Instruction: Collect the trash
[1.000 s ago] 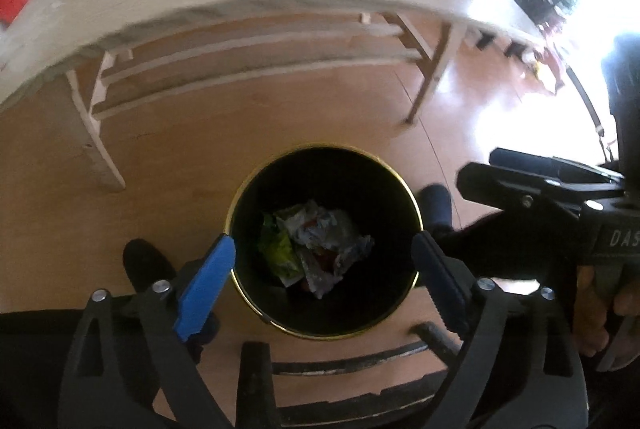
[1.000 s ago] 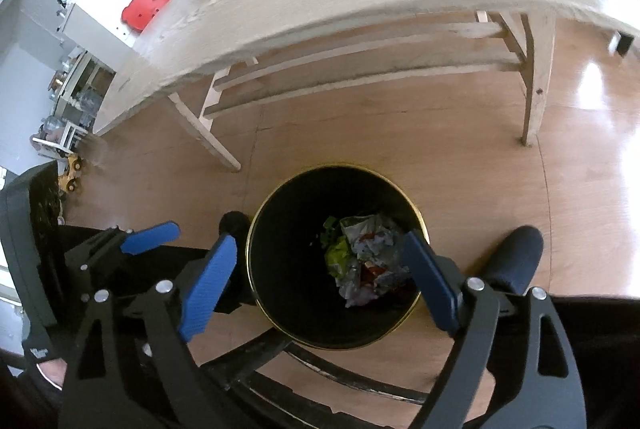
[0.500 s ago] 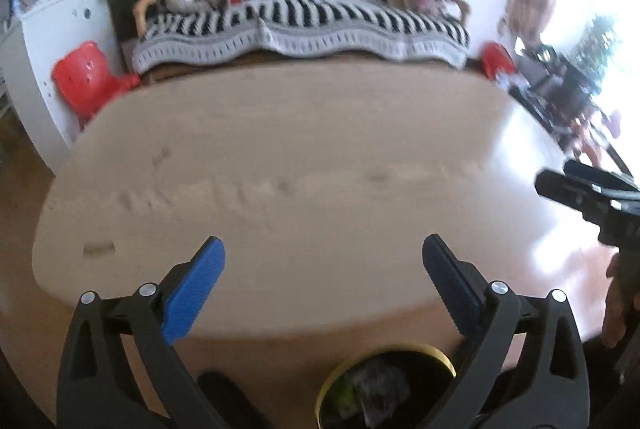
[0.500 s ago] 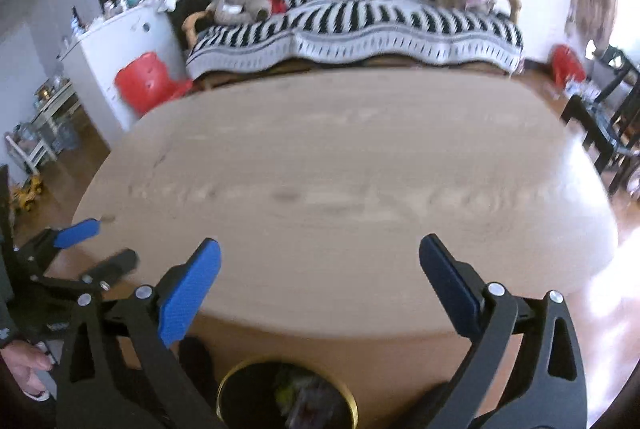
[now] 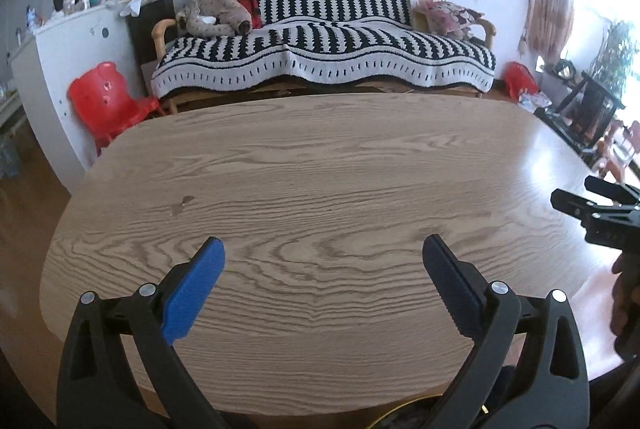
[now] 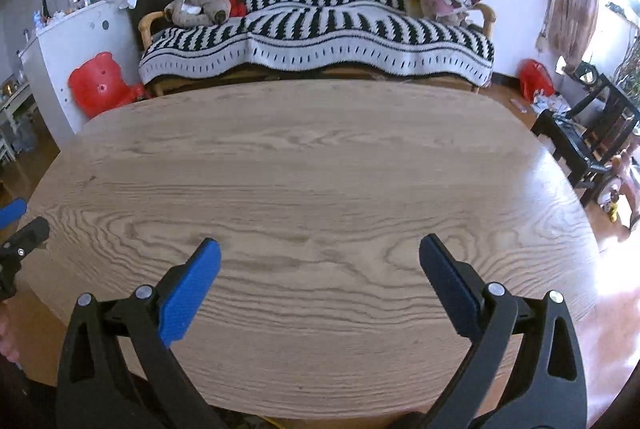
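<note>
My left gripper (image 5: 322,249) is open and empty above the near part of the oval wooden table (image 5: 320,169). My right gripper (image 6: 320,253) is open and empty above the same table (image 6: 312,157). The right gripper also shows at the right edge of the left wrist view (image 5: 588,197), and the left gripper's fingertips (image 6: 24,229) show at the left edge of the right wrist view. A sliver of the gold rim of the trash bin (image 5: 404,414) shows below the table's near edge. No trash lies on the tabletop.
A sofa with a black-and-white striped cover (image 5: 324,49) stands behind the table. A red child's chair (image 5: 106,101) and a white cabinet (image 5: 60,69) are at the left. Dark chairs (image 6: 588,137) stand at the right by the bright window.
Both grippers have risen from above the trash bin on the floor to above the tabletop and now look level across it. Both stayed open.
</note>
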{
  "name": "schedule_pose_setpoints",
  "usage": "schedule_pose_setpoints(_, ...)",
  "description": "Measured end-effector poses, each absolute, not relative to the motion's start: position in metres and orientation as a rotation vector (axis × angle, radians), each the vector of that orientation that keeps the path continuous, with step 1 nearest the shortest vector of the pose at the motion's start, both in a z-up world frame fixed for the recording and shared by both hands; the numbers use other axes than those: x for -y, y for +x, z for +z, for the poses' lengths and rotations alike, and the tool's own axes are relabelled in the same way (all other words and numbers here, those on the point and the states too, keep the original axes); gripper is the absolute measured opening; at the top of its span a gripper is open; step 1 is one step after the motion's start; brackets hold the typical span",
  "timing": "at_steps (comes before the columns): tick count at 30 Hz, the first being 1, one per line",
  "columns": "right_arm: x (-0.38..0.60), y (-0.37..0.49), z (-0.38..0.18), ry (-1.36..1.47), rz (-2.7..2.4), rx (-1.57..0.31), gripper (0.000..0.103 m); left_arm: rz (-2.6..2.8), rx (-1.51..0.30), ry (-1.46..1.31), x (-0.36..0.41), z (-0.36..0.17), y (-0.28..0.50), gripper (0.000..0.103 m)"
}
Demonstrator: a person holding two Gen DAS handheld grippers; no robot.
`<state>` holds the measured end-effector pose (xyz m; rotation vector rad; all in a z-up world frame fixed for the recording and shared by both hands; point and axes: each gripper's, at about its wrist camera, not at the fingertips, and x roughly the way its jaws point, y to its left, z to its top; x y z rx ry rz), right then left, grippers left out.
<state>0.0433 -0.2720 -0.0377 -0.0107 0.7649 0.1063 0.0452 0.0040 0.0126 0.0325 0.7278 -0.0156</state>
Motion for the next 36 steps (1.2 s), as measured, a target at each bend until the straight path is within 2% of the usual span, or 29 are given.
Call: schedule_pose_setpoints(36,0.261,0.023,-0.042,0.006,0.134,-0.789,0.096,0.015,-0.777,-0.005,-0.016,-0.002,0.044,0.096)
